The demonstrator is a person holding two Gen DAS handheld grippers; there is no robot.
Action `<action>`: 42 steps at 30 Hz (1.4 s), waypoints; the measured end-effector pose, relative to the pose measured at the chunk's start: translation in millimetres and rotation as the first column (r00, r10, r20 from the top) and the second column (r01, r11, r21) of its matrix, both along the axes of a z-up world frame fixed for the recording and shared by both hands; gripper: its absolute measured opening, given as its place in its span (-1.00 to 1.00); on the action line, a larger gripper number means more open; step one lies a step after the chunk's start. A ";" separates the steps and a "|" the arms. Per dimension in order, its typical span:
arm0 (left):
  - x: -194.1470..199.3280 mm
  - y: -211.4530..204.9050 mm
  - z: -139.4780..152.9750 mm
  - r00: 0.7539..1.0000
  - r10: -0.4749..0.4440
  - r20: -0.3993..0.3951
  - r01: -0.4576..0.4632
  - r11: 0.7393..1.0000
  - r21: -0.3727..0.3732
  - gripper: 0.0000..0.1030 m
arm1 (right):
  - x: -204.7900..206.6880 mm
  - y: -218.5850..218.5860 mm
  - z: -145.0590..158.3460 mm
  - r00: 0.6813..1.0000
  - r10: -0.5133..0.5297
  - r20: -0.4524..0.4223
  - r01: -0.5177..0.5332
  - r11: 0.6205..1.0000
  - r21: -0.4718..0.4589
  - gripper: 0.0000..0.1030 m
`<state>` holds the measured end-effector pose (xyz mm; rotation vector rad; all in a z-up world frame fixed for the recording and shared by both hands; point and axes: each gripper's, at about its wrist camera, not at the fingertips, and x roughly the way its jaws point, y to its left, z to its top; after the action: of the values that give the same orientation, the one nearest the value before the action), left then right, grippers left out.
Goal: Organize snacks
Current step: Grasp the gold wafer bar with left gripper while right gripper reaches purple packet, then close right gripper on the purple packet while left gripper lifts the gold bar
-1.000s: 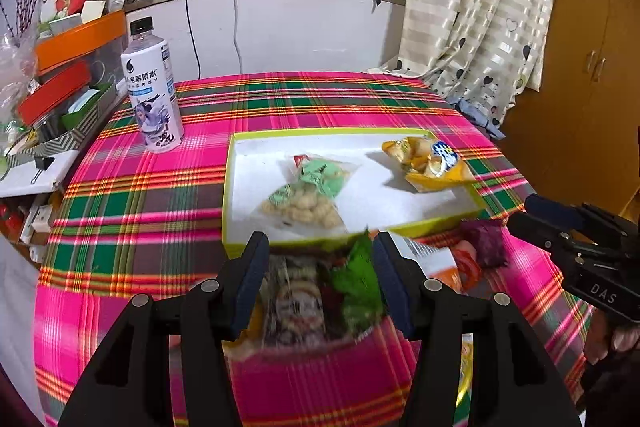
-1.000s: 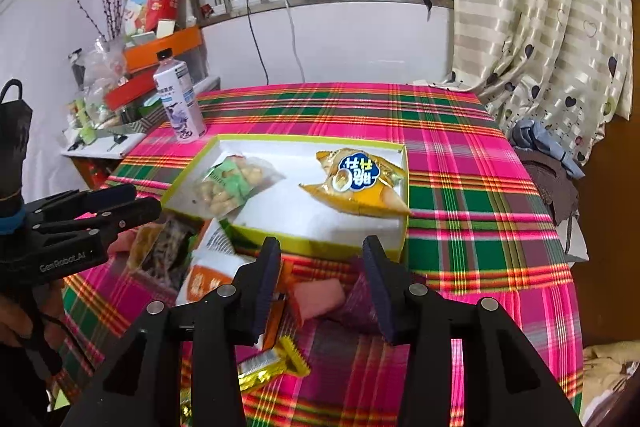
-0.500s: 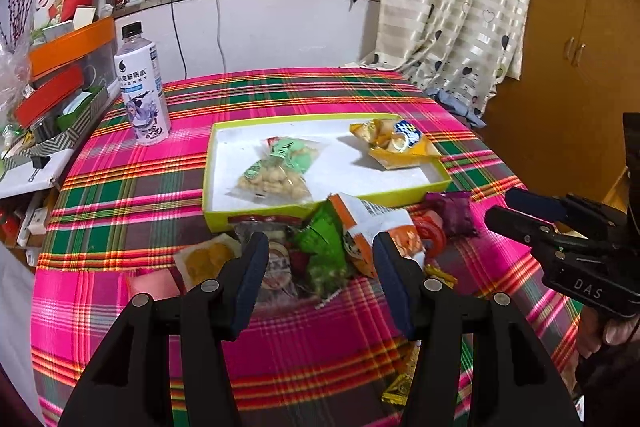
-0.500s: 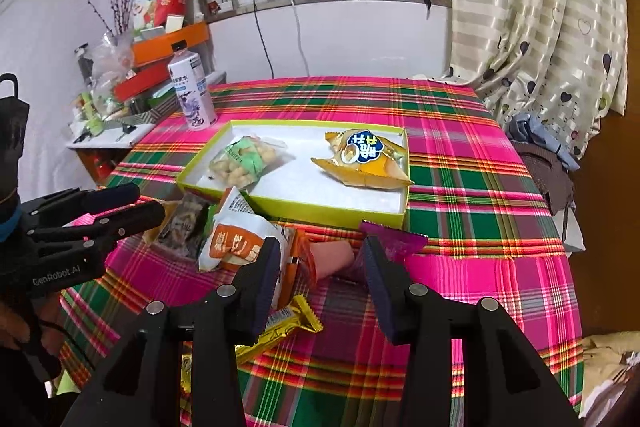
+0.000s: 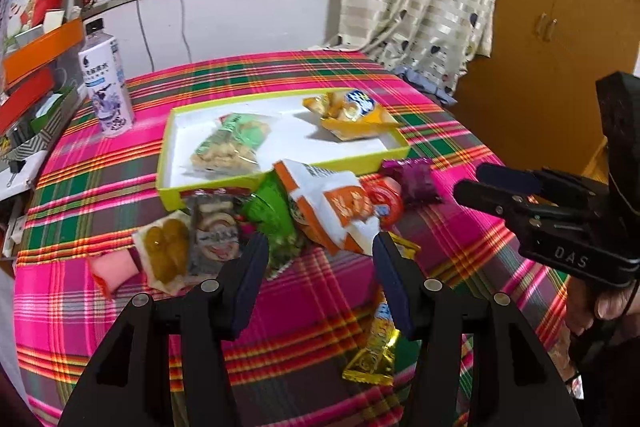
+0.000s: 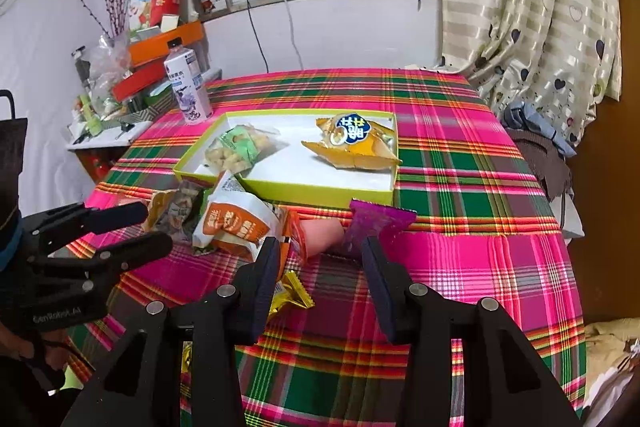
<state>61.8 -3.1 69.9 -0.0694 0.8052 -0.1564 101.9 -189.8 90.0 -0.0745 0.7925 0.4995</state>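
Both grippers are held above the near part of the table, and nothing is gripped. The left gripper [image 5: 318, 247] is parted and empty over the heap of packets; the right gripper [image 6: 318, 251] is parted more narrowly, also empty, in front of the pink packet [image 6: 322, 233] and the purple packet [image 6: 374, 223].

The yellow-green tray [image 5: 208, 185] lies in the middle of the checked tablecloth [image 6: 460, 155]. The loose snacks lie just in front of its near wall.

It is judged that one packet must now be chosen. The orange-and-white bag [image 5: 332, 205] lies on top, so it should be taken first, by a flat sealed edge. The jaws should be lowered around one packet only.

Counted: two packets are in the tray, a green-labelled clear bag [image 5: 230, 143] and a yellow bag [image 5: 352, 115]. About eight packets are outside it, though overlaps make this uncertain. One bottle [image 5: 106, 87] stands beside the tray.
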 end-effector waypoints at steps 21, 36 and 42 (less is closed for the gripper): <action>0.3 -49.1 -59.3 0.960 -0.213 -0.181 0.221 0.975 0.025 -0.13 | 12.3 -14.8 -24.3 0.997 -0.043 -0.067 0.043 0.999 -0.001 -0.18; -8.2 -39.9 -54.3 0.970 -0.200 -0.136 0.208 0.977 0.042 -0.56 | 66.9 -3.5 -46.9 0.986 -0.097 -0.138 0.101 0.995 0.025 -0.11; -10.0 -36.1 -49.9 0.971 -0.210 -0.114 0.215 0.976 0.026 -0.56 | 74.1 -2.8 -61.2 0.979 -0.112 -0.171 0.112 0.994 -0.009 -0.11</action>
<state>51.8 -39.2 20.0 0.0449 0.9257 -0.3422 176.0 -192.6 28.8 0.0146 0.9596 0.4030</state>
